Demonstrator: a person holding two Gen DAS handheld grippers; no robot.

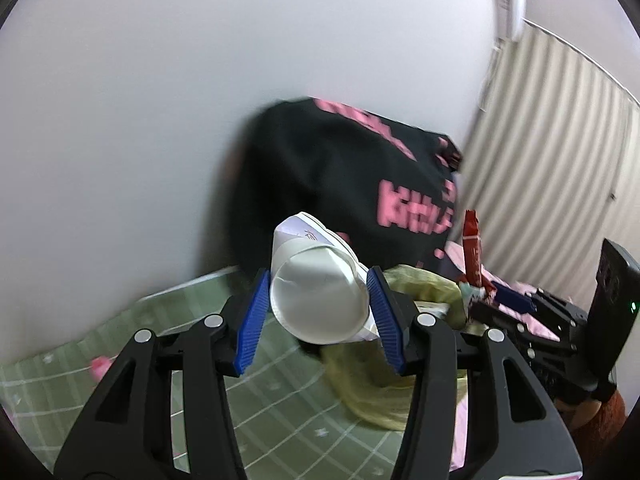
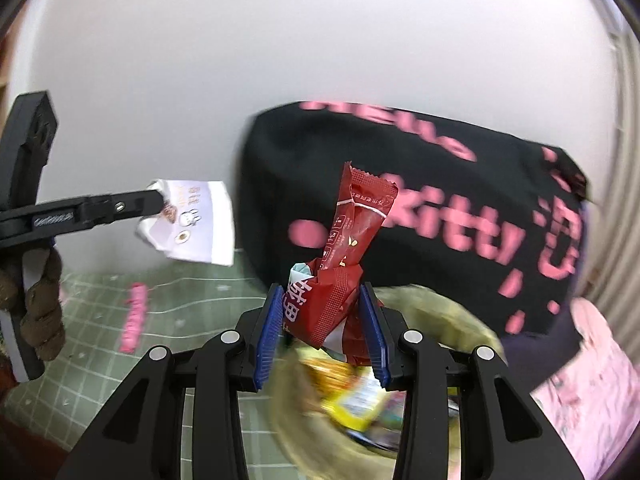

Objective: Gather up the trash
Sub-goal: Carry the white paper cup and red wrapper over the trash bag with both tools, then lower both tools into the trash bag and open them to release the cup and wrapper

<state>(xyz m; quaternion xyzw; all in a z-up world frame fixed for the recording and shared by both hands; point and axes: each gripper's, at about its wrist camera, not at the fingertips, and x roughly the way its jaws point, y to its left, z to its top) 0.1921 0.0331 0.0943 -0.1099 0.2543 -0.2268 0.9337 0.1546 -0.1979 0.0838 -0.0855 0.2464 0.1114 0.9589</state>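
Note:
My left gripper [image 1: 320, 302] is shut on a crushed white paper cup [image 1: 320, 296], held above the bed; the cup also shows in the right wrist view [image 2: 196, 220] between the left fingers. My right gripper [image 2: 324, 320] is shut on a red snack wrapper [image 2: 344, 256], held above a yellow-green trash bag [image 2: 304, 408] with several wrappers inside. The wrapper [image 1: 472, 248] and the bag [image 1: 384, 392] also show in the left wrist view, with the right gripper [image 1: 516, 304] at the right.
A black bag with pink lettering [image 2: 440, 208] stands against the white wall. The green checked bedcover [image 1: 280, 412] lies below. A pink item [image 2: 134, 316] lies on it. Pink bedding [image 2: 592, 380] is at right; curtains [image 1: 552, 152] hang beyond.

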